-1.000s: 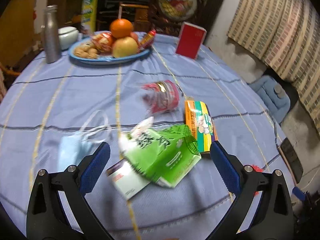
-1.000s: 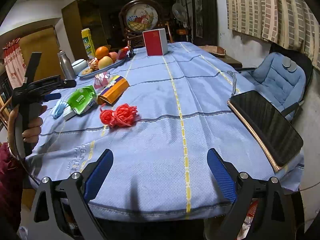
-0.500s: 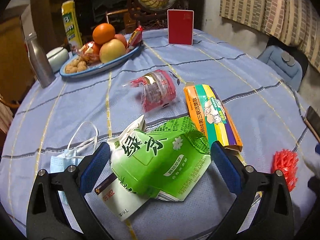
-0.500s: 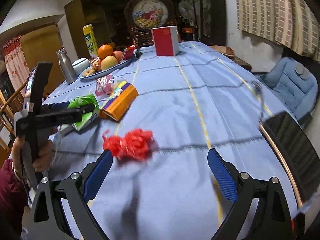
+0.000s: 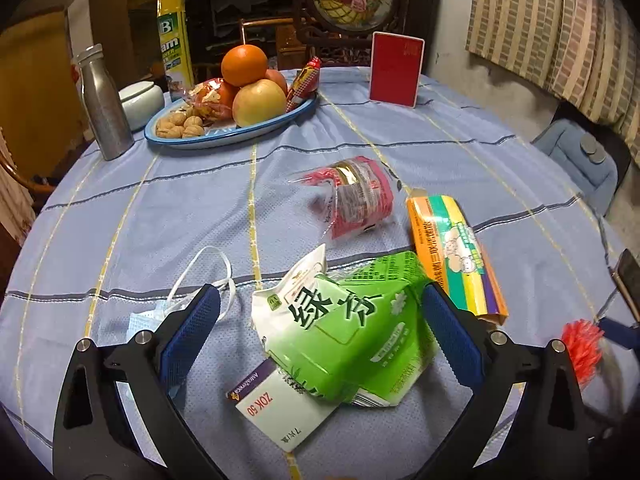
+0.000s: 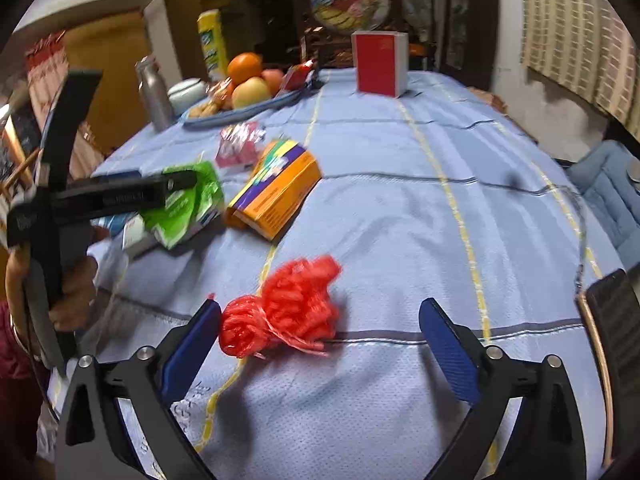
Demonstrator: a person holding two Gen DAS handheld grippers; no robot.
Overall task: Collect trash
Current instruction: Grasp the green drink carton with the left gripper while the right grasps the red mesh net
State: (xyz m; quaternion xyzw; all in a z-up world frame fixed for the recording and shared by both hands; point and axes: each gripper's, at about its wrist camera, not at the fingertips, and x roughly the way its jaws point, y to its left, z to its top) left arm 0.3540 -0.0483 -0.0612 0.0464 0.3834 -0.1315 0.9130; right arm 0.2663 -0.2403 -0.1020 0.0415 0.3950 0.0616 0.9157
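A crumpled green carton (image 5: 348, 332) lies on the blue tablecloth between the wide-apart fingers of my open left gripper (image 5: 320, 334), on top of a white slip (image 5: 280, 408). A blue face mask (image 5: 148, 316) lies by the left finger. Beyond are a pink wrapper (image 5: 356, 196) and an orange box (image 5: 456, 256). A red net bag (image 6: 288, 312) lies just in front of my open right gripper (image 6: 320, 340), close to its left finger. In the right wrist view the left gripper (image 6: 120, 196) hovers over the green carton (image 6: 188, 204), held by a hand.
A fruit plate (image 5: 224, 136), a metal bottle (image 5: 104, 104), a white lidded jar (image 5: 138, 100) and a yellow can (image 5: 174, 40) stand at the far left. A red box (image 5: 396, 70) stands upright at the back. A dark tablet (image 6: 616, 320) lies at the right table edge.
Both grippers have moved forward and lower over the table. The green carton now sits between the left fingers, and the red net bag has come close to the right gripper.
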